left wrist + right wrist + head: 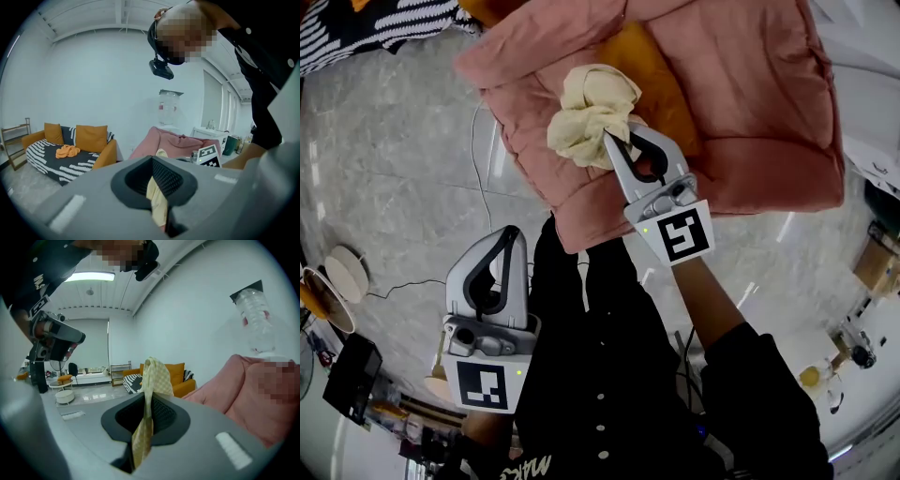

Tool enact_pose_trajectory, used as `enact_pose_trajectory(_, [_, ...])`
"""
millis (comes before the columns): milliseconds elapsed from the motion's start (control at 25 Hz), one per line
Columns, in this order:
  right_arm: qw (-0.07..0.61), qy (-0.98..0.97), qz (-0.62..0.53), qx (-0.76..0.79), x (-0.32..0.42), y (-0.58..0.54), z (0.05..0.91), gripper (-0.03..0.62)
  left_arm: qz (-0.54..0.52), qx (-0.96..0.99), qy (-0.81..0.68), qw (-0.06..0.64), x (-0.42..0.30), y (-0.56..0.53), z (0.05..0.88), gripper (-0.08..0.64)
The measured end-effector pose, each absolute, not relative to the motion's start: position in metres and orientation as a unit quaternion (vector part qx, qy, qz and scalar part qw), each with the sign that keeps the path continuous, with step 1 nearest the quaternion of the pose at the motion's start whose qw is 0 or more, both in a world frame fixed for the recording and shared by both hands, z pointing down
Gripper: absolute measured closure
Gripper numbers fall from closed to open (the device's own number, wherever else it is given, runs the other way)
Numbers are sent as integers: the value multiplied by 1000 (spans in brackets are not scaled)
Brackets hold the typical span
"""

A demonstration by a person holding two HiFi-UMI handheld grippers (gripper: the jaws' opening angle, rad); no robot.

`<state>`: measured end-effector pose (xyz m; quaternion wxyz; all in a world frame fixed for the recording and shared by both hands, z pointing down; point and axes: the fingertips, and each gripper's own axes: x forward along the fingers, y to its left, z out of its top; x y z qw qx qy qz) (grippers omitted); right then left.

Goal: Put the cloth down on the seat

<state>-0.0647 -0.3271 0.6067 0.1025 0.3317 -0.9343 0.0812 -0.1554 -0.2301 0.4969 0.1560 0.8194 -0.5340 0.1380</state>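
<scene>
Pale-yellow cloth (591, 112) sits bunched at the upper centre of the head view, a fold of it pinched in the clenched fingers of the right gripper (609, 139). It rests on or just above the pink seat (750, 84), beside an orange cushion (654, 66) (contact is hard to judge). Released here, it could slump off the seat's front edge onto the glossy floor (394, 159), since the bundle lies near that lip; a fold might also cling to the pads. At the lower left, the left gripper (512, 232) has its fingers drawn together, holding nothing.
</scene>
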Motion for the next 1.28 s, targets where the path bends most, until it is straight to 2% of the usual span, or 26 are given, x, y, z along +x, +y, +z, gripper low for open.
enact_pose_trajectory(240, [215,-936,37,276,-69,-309,693,548,136,820,-526,183,-142,-226,530,555])
enact_pose_trajectory(480, [262,-925,58,270,-66,-299,752,546,140,821,-516,200,-134,-215,551,555])
enact_pose_trajectory(840, [325,-901,61,280,-59,-302,795,538,144,820,-509,217,-128,-202,570,555])
enact_pose_trajectory(880, [323,-901,65,281,-59,-303,796,509,144,820,-509,217,-128,-201,571,555])
enact_pose_trajectory(960, [317,-903,79,280,-61,-303,796,393,144,820,-510,216,-129,-200,571,555])
enact_pose_trajectory(1000, [314,-903,85,279,-61,-303,795,370,144,820,-510,216,-130,-200,570,555])
enact_pose_trajectory(1280, [327,-903,84,268,-60,-292,784,371,141,824,-511,203,-130,-200,554,555])
